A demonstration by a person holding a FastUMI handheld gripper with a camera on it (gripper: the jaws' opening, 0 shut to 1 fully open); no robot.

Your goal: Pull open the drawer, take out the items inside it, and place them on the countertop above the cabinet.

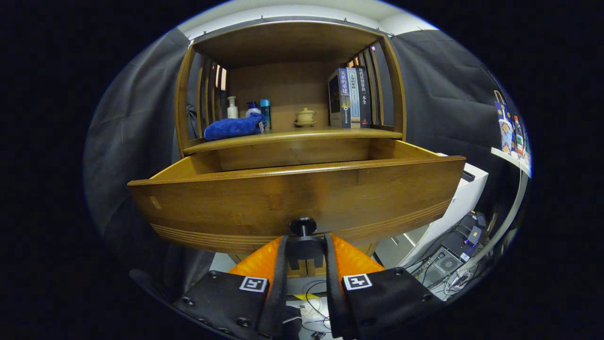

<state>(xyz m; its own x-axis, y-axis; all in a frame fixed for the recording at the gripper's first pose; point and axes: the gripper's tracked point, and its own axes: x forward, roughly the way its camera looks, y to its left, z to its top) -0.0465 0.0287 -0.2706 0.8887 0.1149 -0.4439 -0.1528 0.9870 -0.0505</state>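
The wooden drawer [297, 189] stands pulled far out of the cabinet, its broad front panel facing me. The panel hides the inside of the drawer from here. A dark round knob [303, 225] sticks out of the lower middle of the panel. My gripper [305, 244] is shut on that knob, one finger pressing on each side of it. Above the drawer runs the countertop [292, 136], where a folded blue cloth [234, 127] lies at the left.
On the countertop stand small bottles [249, 109] behind the cloth, a lidded cup [306, 116] in the middle and upright books [350, 97] at the right. A white unit [465, 189] sits right of the drawer, with cables and electronics [448, 259] on the floor below.
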